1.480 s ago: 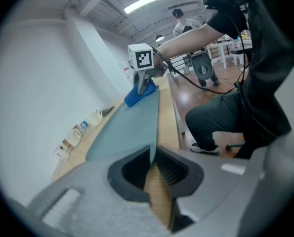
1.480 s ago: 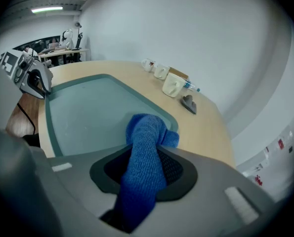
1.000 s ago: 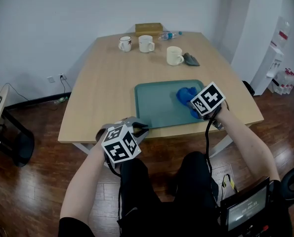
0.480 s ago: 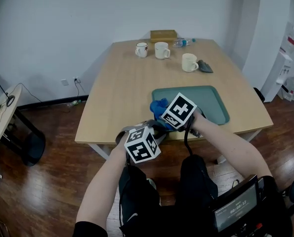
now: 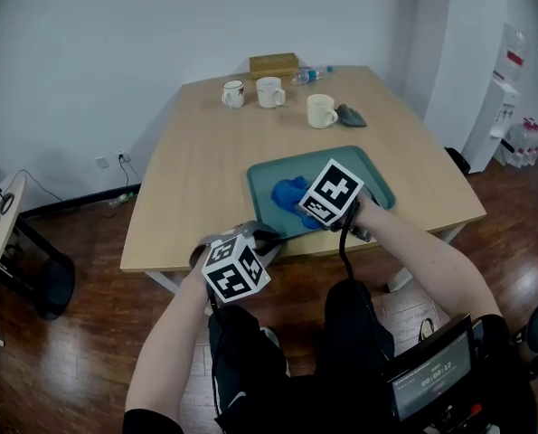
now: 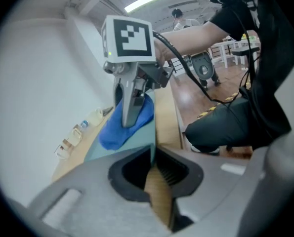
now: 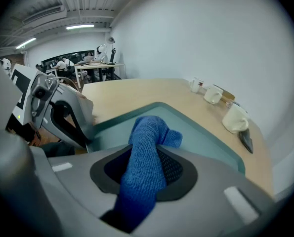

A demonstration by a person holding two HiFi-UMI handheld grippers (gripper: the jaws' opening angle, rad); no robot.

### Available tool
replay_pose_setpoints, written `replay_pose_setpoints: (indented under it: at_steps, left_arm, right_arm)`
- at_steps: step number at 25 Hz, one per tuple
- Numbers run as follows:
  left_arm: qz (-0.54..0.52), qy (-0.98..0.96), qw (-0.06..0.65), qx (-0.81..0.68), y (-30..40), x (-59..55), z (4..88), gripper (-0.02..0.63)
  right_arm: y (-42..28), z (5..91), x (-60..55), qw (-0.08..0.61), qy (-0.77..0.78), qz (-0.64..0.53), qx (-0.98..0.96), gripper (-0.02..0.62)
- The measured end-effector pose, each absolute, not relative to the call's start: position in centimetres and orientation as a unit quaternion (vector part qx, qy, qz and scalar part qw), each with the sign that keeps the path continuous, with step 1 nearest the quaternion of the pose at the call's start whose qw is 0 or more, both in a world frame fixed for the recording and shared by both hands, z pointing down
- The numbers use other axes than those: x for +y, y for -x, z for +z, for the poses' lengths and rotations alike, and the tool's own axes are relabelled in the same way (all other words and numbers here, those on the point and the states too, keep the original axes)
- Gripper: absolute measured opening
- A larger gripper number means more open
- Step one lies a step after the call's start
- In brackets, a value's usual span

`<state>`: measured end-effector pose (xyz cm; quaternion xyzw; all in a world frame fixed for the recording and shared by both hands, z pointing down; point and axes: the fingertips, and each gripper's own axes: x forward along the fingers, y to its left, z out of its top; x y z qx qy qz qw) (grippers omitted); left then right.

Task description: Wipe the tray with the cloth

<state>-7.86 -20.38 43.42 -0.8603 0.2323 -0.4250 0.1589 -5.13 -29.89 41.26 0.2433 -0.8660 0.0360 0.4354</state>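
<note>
Pinching the cloth (image 5: 287, 193), my right gripper (image 7: 146, 177) has swept across the tray (image 5: 363, 165) toward the counter's left edge, so one pass looks done. My left gripper (image 6: 154, 174), just tightened, clamps the tray's near rim.

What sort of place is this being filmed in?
Probably an office or workshop meeting room: a plain wooden table with mugs, bare white walls, and, in the right gripper view, desks under strip lights.

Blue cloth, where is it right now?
In the head view the blue cloth sits on the left part of the green tray, near the table's front edge. The right gripper is pinching it between its jaws.
</note>
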Motion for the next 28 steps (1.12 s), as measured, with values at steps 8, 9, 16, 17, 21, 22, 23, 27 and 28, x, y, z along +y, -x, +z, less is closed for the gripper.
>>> replay_pose_setpoints:
  at_steps: [8, 9, 16, 17, 21, 22, 23, 27, 28]
  left_arm:
    - [-0.423, 0.862, 0.172, 0.221, 8.1, -20.2, 43.4, 0.037]
    - [-0.421, 0.863, 0.173, 0.22, 8.1, -20.2, 43.4, 0.037]
    - [-0.406, 0.868, 0.172, 0.228, 8.0, -20.4, 43.3, 0.04]
    - [-0.403, 0.869, 0.172, 0.23, 7.9, -20.5, 43.3, 0.041]
    - [-0.392, 0.873, 0.17, 0.234, 7.8, -20.5, 43.1, 0.043]
    - [-0.392, 0.873, 0.171, 0.234, 7.8, -20.5, 43.1, 0.043]
    - [-0.393, 0.873, 0.171, 0.233, 7.8, -20.4, 43.1, 0.043]
    - [-0.395, 0.873, 0.171, 0.228, 7.6, -20.4, 43.0, 0.041]
    - [-0.395, 0.873, 0.171, 0.227, 7.6, -20.4, 43.1, 0.041]
  right_arm:
    - [-8.8, 41.4, -34.4, 0.45, -0.351, 0.079, -0.817, 0.117]
    - [-10.2, 41.3, -34.7, 0.454, -0.363, 0.077, -0.81, 0.117]
    - [-14.7, 41.9, -35.2, 0.45, -0.386, 0.087, -0.801, 0.115]
    - [-14.5, 41.8, -34.9, 0.446, -0.384, 0.093, -0.803, 0.115]
    - [-13.0, 41.8, -33.2, 0.436, -0.369, 0.101, -0.814, 0.115]
    - [-12.0, 41.8, -32.7, 0.434, -0.359, 0.101, -0.82, 0.115]
    - [-10.9, 41.9, -32.4, 0.436, -0.347, 0.101, -0.825, 0.115]
    - [-4.4, 42.0, -30.9, 0.44, -0.293, 0.086, -0.845, 0.115]
    - [-2.4, 42.0, -30.4, 0.439, -0.279, 0.079, -0.85, 0.115]
